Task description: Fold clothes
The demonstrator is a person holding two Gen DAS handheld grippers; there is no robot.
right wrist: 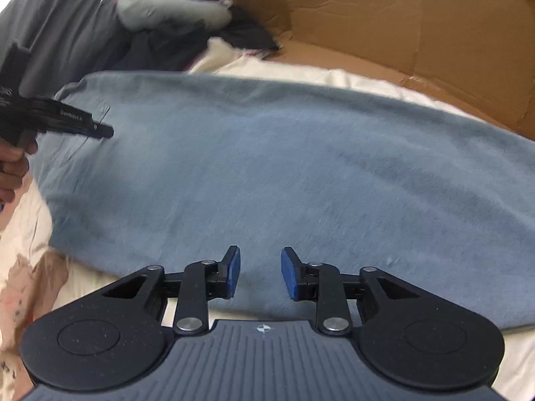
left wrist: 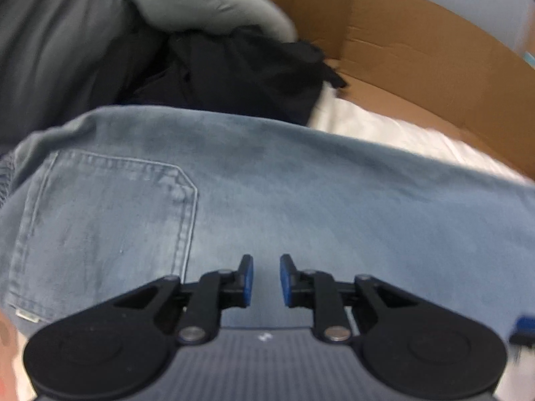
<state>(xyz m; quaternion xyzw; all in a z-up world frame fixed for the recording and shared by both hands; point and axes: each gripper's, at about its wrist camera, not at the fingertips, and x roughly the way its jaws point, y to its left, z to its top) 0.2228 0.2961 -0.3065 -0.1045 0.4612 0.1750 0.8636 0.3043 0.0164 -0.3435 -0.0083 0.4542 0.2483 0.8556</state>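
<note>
jeans point(right wrist: 284, 167) flat on bed point(right wrist: 234, 63), long axis crosswise to both claws. right claw point(right wrist: 260, 272) over near hem, left claw point(left wrist: 266, 280) by pocket point(left wrist: 110, 220); both slightly parted, holding nothing.
</note>
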